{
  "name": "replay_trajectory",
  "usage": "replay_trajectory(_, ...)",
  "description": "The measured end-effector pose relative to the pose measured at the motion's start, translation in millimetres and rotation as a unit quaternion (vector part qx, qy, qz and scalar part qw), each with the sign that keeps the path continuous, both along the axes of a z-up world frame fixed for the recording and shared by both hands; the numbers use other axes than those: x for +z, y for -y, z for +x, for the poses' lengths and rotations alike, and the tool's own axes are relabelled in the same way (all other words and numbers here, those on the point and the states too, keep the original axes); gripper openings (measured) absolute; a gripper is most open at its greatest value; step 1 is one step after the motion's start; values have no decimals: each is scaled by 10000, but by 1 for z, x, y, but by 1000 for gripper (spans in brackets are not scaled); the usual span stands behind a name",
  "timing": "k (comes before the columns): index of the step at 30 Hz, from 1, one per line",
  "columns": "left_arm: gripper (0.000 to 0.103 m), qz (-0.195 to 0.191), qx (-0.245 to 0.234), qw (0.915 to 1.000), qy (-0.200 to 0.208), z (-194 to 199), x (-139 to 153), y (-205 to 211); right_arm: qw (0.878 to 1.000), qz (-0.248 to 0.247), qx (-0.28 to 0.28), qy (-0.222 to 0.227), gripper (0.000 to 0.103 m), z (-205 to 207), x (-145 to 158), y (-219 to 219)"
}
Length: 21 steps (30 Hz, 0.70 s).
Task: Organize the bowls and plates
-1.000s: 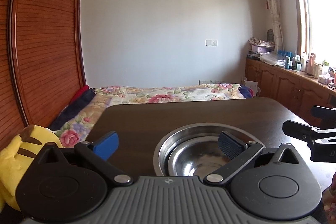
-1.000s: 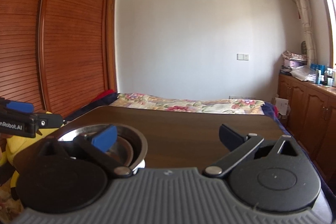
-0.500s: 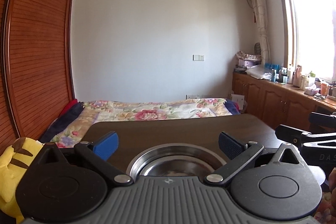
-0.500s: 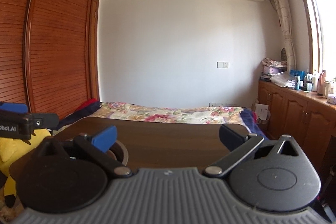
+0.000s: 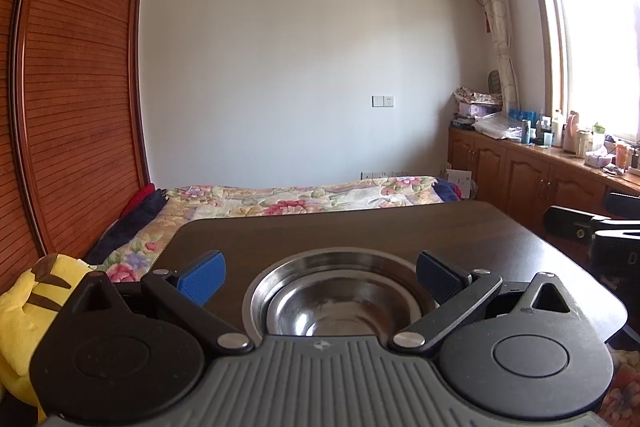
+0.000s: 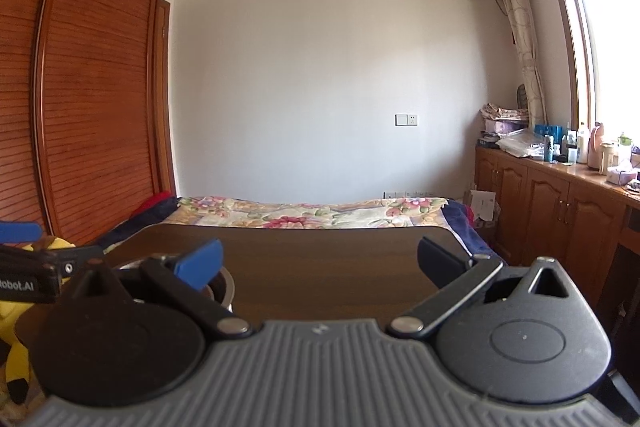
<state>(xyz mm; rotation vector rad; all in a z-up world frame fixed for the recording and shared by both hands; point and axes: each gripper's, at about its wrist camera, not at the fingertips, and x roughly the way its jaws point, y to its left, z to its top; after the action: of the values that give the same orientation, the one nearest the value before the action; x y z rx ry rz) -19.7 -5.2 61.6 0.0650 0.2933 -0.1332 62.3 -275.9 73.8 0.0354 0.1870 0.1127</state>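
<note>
Left gripper was held low over the dark brown wooden surface, jaws spread wide and holding nothing. Between its blue-padded fingertips sat the round stainless-steel bowl, nested inside a wider shallow steel plate; both rested on the near part of the surface. The pads flanked the stack's rim on either side; contact could not be made out.

Right gripper was also held low, jaws wide and empty, over bare wood to the right of the stack. In its view only a sliver of the steel plate's rim showed behind the left blue pad.

A yellow plush toy lay off the surface's left edge. A bed with a floral quilt stood beyond the far edge.
</note>
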Motion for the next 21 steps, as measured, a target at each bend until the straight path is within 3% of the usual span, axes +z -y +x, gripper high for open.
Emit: replay_trajectory(21,103,96,158,9995,-244,8,-26,-9,9999,-86,-62,-84,103,1,-21,-1)
